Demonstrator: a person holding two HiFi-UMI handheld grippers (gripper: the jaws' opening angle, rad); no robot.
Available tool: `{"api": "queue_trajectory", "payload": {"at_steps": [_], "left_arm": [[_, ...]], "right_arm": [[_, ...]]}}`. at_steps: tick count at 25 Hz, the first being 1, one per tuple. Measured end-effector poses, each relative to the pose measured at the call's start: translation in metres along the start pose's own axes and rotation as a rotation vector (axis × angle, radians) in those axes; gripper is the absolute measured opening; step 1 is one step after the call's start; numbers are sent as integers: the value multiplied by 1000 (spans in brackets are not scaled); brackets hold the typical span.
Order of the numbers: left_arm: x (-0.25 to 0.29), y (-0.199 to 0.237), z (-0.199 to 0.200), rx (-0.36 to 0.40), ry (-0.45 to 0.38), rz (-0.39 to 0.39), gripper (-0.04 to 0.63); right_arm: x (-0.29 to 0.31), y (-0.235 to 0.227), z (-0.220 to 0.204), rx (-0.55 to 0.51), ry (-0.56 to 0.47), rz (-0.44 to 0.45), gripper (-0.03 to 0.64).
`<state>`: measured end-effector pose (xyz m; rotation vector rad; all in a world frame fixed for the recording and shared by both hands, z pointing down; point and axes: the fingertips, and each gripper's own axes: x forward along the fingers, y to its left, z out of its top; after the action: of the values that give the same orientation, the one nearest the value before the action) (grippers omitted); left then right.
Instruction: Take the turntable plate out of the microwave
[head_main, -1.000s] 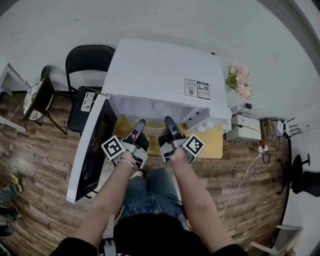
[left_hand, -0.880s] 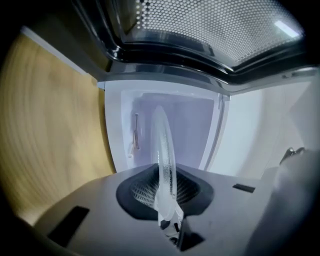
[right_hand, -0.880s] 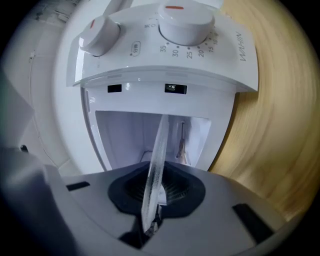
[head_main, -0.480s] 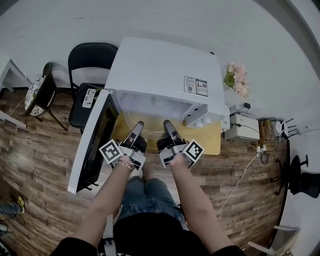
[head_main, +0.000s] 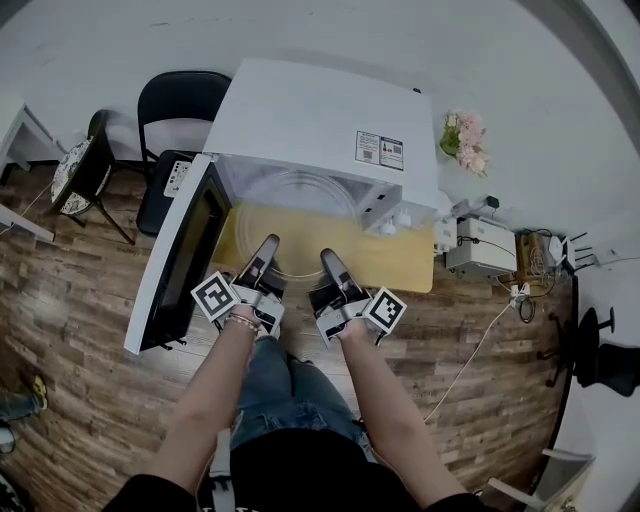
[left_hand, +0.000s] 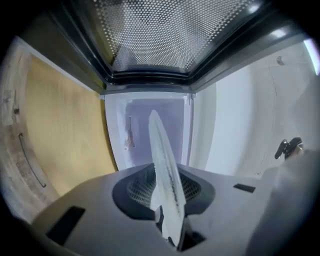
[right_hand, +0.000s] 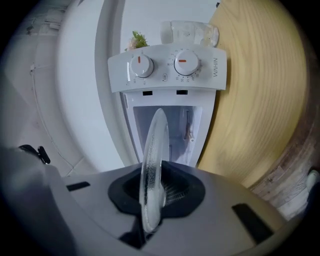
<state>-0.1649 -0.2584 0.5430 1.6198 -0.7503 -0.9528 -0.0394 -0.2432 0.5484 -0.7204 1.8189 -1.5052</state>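
Note:
The clear glass turntable plate (head_main: 291, 222) hangs level in front of the white microwave (head_main: 320, 120), partly out of its cavity and over the yellow table (head_main: 402, 268). My left gripper (head_main: 267, 245) is shut on the plate's near left rim, and my right gripper (head_main: 329, 257) is shut on its near right rim. The left gripper view shows the plate (left_hand: 163, 165) edge-on between the pads, with the cavity (left_hand: 155, 127) beyond. In the right gripper view the plate (right_hand: 152, 165) stands edge-on below the control knobs (right_hand: 167, 65).
The microwave door (head_main: 178, 260) swings open to the left, near my left arm. A black chair (head_main: 180, 115) with a remote stands behind it. Pink flowers (head_main: 462, 143) and a white box (head_main: 480, 246) with cables lie to the right, over wood flooring.
Both grippers have drawn back toward me with the plate, which now shows further out of the microwave cavity.

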Motion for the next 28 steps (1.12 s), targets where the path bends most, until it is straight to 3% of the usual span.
{"api": "queue_trajectory", "payload": {"at_steps": [6, 13, 21, 28], "left_arm": [[-10, -14, -21, 64, 69, 19, 64], [-25, -36, -38, 140, 132, 22, 64], [-42, -82, -42, 205, 146, -96, 44], [-37, -127, -45, 273, 174, -200, 38]], "right_arm": [[-25, 16, -7, -25, 35, 6, 46], [-49, 49, -21, -142, 131, 35, 46], [-61, 83, -45, -452, 330, 32, 64], [-53, 119, -48, -649, 360, 82, 92]]}}
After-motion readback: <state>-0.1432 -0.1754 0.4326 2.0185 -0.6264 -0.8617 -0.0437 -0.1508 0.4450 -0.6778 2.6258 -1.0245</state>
